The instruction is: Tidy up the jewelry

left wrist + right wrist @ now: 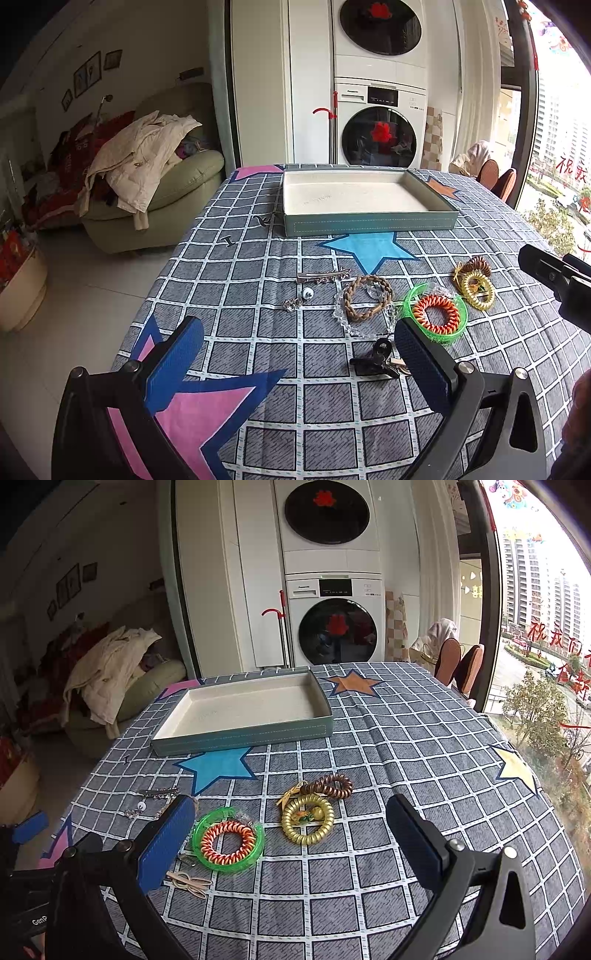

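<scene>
An empty teal tray (369,224) (243,734) with a cream lining sits at the far side of the table. Jewelry lies scattered in front of it: a silver hair clip (323,276), a braided brown bracelet (367,297), a green bangle (436,314) (229,840) around an orange coil tie, a gold coil tie (478,290) (308,819), a brown coil tie (330,785) and a black clip (376,358). My left gripper (299,354) stands open above the near table, nothing in it. My right gripper (291,834) is open too, hovering over the green bangle and gold coil.
A checked tablecloth with coloured stars (258,406) covers the table. Its left edge drops to the floor beside a green sofa (177,184) piled with clothes. Stacked washing machines (378,110) stand behind. Brown chairs (458,664) and a window are to the right.
</scene>
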A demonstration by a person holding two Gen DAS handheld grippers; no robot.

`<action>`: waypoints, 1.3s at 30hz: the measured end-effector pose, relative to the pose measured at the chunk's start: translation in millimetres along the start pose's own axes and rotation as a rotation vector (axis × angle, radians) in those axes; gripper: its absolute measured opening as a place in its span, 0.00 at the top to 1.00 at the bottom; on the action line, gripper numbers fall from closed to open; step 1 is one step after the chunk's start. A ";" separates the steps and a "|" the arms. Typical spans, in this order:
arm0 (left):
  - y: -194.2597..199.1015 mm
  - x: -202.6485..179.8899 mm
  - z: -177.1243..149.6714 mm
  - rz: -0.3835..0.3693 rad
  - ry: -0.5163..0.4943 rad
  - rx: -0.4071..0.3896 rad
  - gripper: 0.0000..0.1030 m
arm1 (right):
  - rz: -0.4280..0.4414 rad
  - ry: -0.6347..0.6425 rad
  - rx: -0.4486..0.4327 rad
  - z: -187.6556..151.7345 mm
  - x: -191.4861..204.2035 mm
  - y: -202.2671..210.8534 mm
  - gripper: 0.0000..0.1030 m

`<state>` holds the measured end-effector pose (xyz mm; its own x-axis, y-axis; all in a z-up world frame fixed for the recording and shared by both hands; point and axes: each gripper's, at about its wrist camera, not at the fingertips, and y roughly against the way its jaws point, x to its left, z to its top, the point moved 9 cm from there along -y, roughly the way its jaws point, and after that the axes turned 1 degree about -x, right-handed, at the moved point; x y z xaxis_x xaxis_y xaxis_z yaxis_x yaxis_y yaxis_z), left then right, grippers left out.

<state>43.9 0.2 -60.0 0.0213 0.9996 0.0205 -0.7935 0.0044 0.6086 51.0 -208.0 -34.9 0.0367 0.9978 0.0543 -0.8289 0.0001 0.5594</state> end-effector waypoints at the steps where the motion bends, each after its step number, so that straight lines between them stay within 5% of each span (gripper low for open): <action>1: 0.3 0.5 0.1 0.000 0.000 0.000 0.00 | -0.001 0.000 0.001 -0.3 -0.3 -0.2 0.00; 39: -0.6 0.8 -1.1 0.000 0.003 0.007 0.00 | 0.004 -0.010 0.007 -5.6 -0.6 -3.5 0.00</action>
<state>43.8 1.1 -61.3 0.0190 0.9997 0.0182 -0.7890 0.0037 0.6144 50.7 -208.2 -41.5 0.0389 0.9971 0.0649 -0.8252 -0.0046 0.5648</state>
